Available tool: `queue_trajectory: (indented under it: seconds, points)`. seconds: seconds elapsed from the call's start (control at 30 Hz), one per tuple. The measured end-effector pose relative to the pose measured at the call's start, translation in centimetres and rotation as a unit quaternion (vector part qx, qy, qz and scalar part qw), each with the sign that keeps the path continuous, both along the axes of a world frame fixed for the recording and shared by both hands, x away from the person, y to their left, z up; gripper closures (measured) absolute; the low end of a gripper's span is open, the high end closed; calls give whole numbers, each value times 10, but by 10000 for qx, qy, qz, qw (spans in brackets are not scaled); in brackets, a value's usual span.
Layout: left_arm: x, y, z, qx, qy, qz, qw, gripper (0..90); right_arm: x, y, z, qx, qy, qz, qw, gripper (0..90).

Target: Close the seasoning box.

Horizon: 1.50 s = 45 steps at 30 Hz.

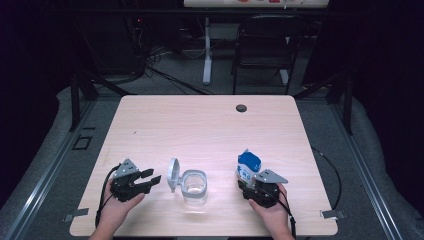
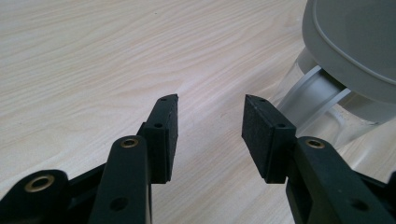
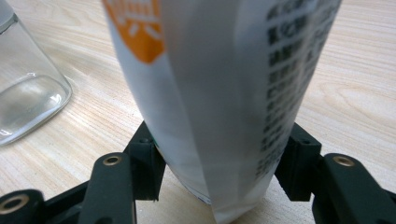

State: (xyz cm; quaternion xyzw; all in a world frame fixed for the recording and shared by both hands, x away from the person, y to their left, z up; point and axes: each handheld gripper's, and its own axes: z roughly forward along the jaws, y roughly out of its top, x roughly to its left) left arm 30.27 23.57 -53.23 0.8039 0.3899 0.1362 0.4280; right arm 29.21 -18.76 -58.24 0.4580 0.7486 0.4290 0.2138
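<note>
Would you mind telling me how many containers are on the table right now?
2. A clear jar with its grey lid flipped open stands near the front middle of the table; a blue-and-white carton stands to its right, between the right gripper jaws.

Two hands at the near edge of the table, each wrapped around a black gripper. Left hand [image 1: 116, 206] low and to the left, left gripper [image 1: 151, 179] pointing level toward the right, jaws spread wide with nothing between the pads [image 2: 164, 135]. Right hand [image 1: 270, 210] at the right, wrist angled inward, right gripper [image 1: 246, 181] aimed away from the body, pads [image 3: 148, 164] pressed on both sides of a carton [image 3: 219, 88].
</note>
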Motion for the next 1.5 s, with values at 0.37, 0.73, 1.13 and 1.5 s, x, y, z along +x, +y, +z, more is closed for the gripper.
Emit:
queue_trajectory:
  seconds: [0.37,0.73,1.13,1.5]
  points:
    - [0,0,-1,-25,-14,9,10000,565,0,0,2,-66,38,55,10000,435]
    - [1,1,-1,4,1,20,10000,564,-1,3,7,-239,8,186,9995,435]
    - [1,1,-2,18,16,16,10000,563,-7,8,18,-350,-192,332,9987,435]
    - [2,2,-4,-28,18,84,10000,543,-14,15,28,-456,-353,459,9973,435]
